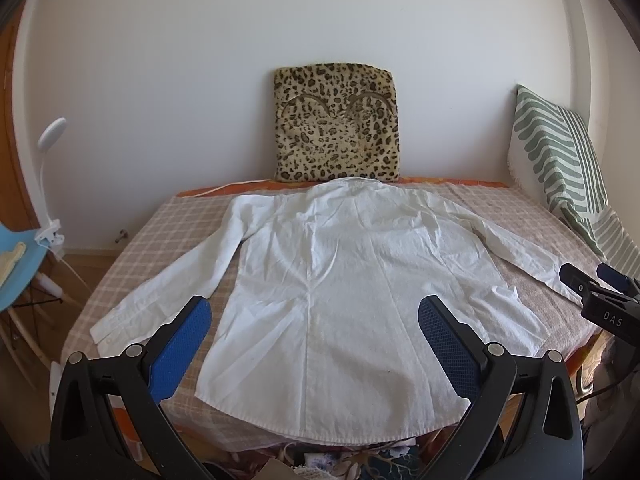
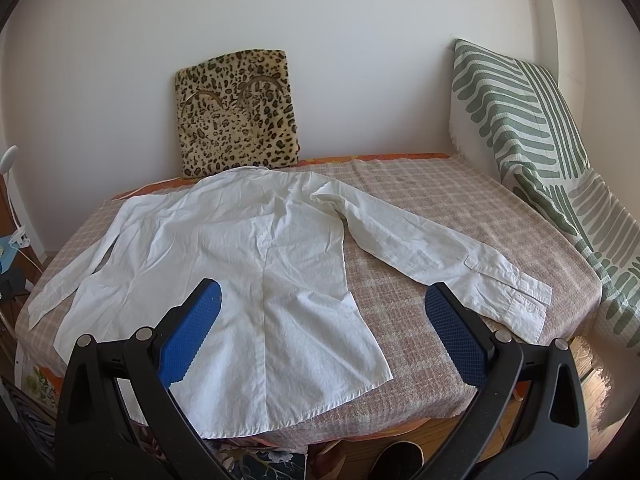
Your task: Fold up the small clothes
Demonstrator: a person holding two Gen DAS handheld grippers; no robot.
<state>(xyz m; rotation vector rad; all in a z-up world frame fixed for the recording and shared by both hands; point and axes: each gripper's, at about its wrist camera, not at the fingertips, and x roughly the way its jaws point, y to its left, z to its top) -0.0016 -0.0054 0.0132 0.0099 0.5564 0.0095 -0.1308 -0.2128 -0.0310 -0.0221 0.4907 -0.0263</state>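
While both tools (image 1: pixel 314 320) (image 2: pixel 322 308) hover spread, white shirt (image 1: pixel 340 280) flat just beyond

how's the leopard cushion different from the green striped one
The leopard cushion is tan with dark spots; the green striped cushion is pale with green bars. The leopard cushion stands at the back wall behind the shirt's collar; the green striped cushion leans in the right corner. Both are propped upright.

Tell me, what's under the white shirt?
The white shirt lies flat on a checked cloth covering the table. An orange layer peeks out behind. What's directly beneath the shirt is hidden.
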